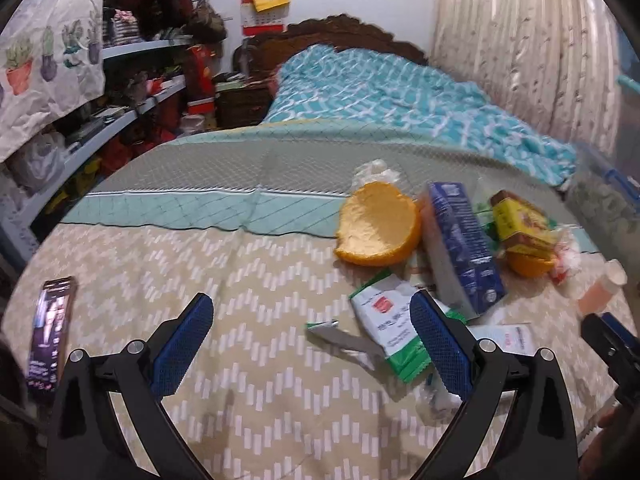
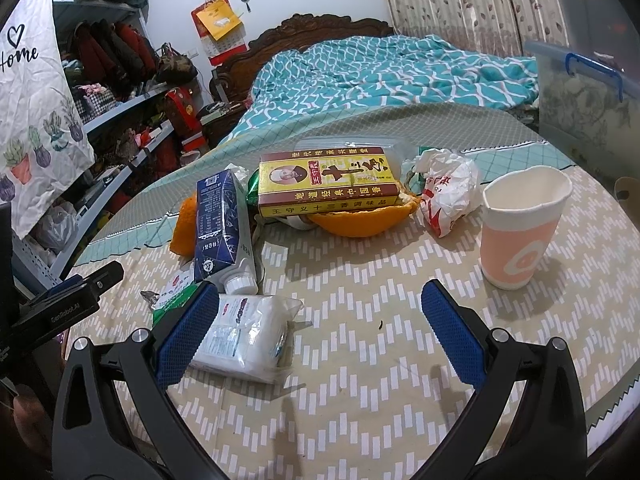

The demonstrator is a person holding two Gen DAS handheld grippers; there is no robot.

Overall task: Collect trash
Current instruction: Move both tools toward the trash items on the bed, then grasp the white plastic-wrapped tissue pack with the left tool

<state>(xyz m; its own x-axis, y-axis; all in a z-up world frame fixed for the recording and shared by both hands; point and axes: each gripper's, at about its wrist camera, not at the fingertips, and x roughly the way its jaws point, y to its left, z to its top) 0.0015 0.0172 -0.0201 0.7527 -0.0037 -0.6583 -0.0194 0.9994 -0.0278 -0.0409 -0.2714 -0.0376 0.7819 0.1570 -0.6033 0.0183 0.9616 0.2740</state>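
The left gripper (image 1: 312, 344) was wide open over bare cloth. A green and white wrapper (image 1: 386, 322) lay against its right finger, with an orange peel (image 1: 378, 230) and a blue carton (image 1: 460, 246) ahead. The right gripper (image 2: 320, 334) had bare cloth between its fingers. A white packet (image 2: 244, 336) touched its left finger, and a paper cup (image 2: 520, 228) stood ahead to the right.

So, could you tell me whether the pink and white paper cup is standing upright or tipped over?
Upright. The pink and white paper cup stands on its base on the patterned cloth, with its open rim facing up.
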